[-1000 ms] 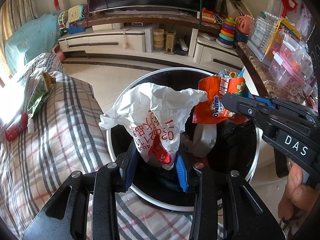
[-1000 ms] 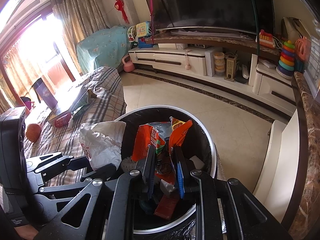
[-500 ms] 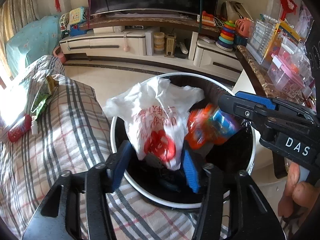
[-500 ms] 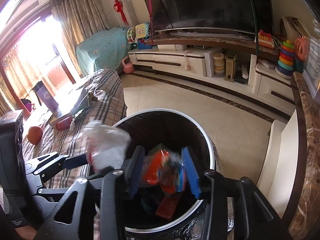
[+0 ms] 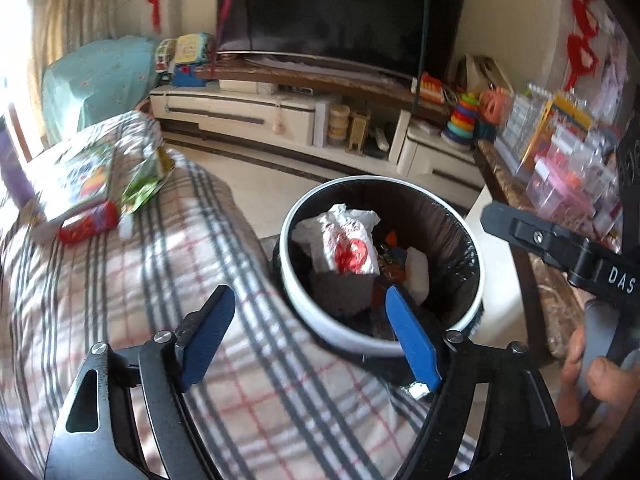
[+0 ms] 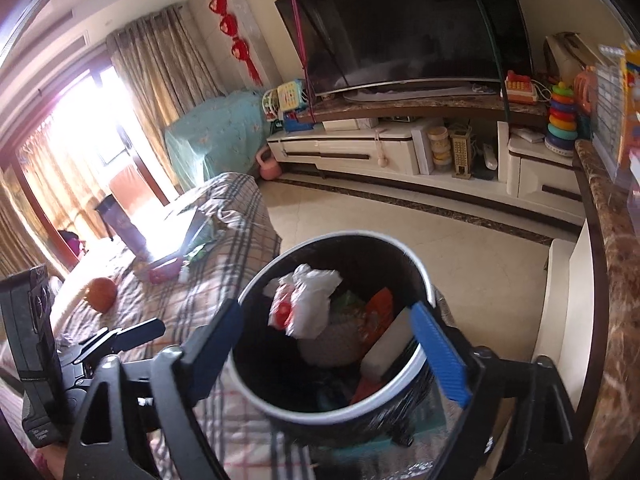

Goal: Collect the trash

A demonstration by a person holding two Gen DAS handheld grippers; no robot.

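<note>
A round white-rimmed trash bin [image 5: 316,330] with a black liner stands beside the plaid-covered bed; it also shows in the right wrist view [image 6: 420,364]. A white plastic bag with red print [image 5: 346,244] lies inside it, also seen in the right wrist view [image 6: 308,304], next to an orange snack wrapper [image 6: 378,312]. My left gripper [image 5: 310,336] is open and empty above the bin's near rim. My right gripper [image 6: 332,354] is open and empty over the bin.
The plaid bed [image 5: 120,280] holds a green wrapper [image 5: 144,184], a red packet [image 5: 88,224] and a book [image 5: 72,180]. An orange fruit [image 6: 102,294] lies on the bed. A marble counter with boxes [image 5: 560,160] stands right. A TV cabinet [image 6: 400,148] lines the far wall.
Both grippers opened and pulled back up from the bin. The white bag and the orange wrapper dropped into the bin.
</note>
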